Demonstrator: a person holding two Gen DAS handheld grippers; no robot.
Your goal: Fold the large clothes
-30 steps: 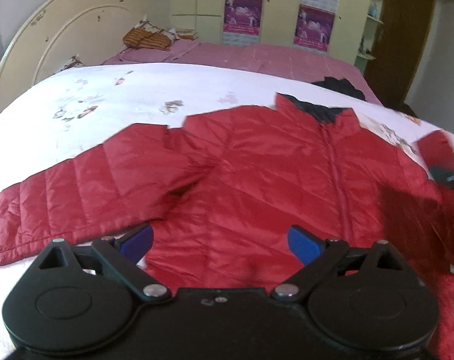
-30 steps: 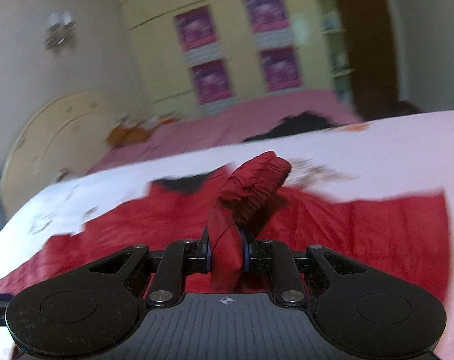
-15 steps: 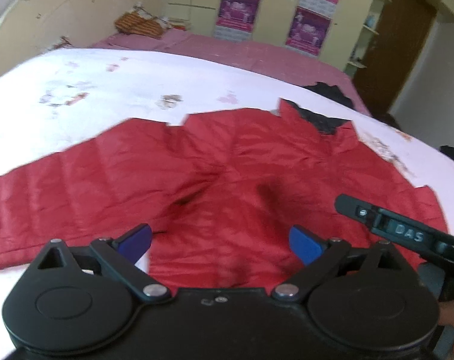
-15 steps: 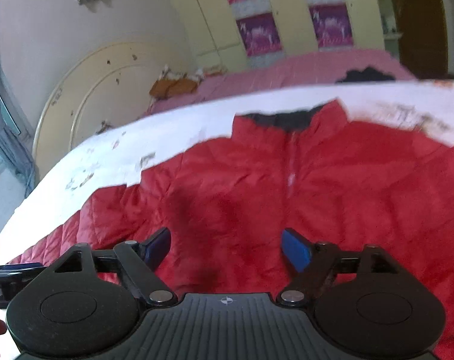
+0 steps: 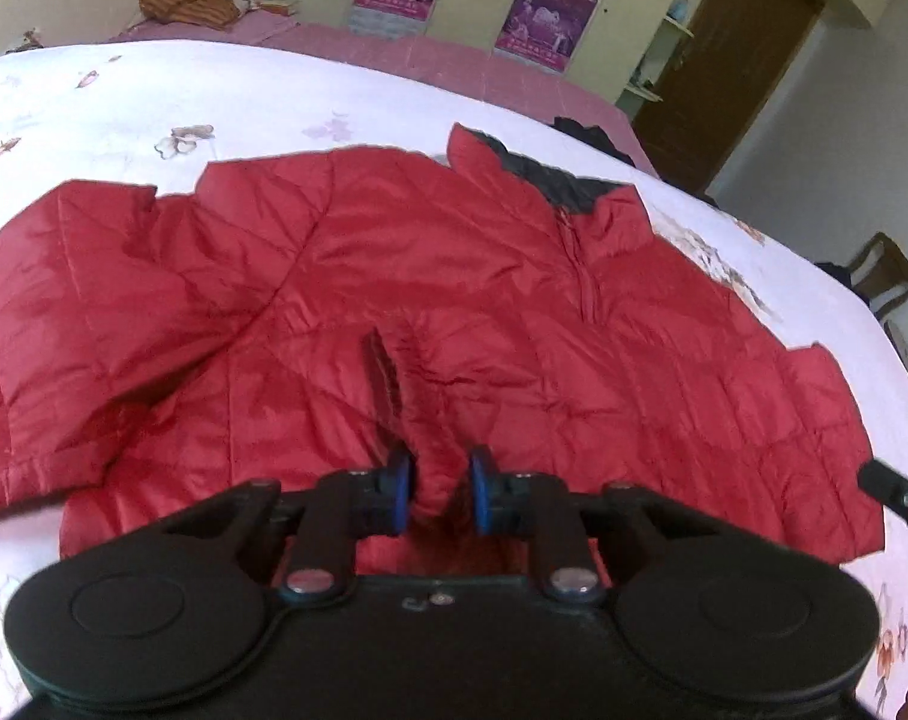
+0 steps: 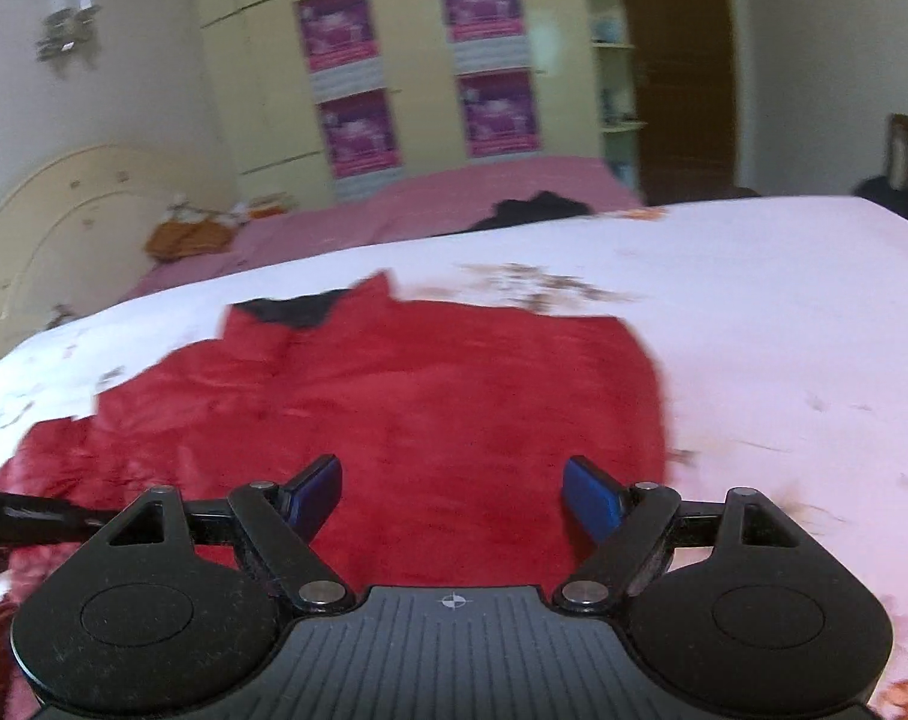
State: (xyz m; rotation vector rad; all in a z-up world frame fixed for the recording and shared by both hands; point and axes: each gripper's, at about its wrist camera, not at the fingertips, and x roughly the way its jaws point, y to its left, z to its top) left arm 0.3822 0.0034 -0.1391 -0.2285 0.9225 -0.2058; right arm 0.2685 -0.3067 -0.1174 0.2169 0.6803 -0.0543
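Note:
A red quilted jacket (image 5: 514,312) with a black collar lining lies flat on the white floral bedspread (image 5: 244,96), front up. Its left sleeve stretches out to the left; the right sleeve is folded in over the body. My left gripper (image 5: 439,495) is shut on a pinched ridge of the jacket's fabric near the bottom hem. My right gripper (image 6: 451,492) is open and empty, hovering over the lower right part of the jacket (image 6: 424,408). The tip of the right gripper shows at the right edge of the left wrist view (image 5: 898,498).
A second bed with a pink sheet (image 6: 454,198) stands behind, with a black garment (image 6: 538,210) and an orange bundle (image 6: 184,237) on it. Yellow wardrobes with purple posters (image 6: 358,90) line the far wall. A brown door (image 5: 736,54) and a chair (image 5: 883,270) stand at the right.
My right gripper let go of the red sleeve cuff, opened and drew back to the right. My left gripper moved down onto the jacket and shut on its fabric.

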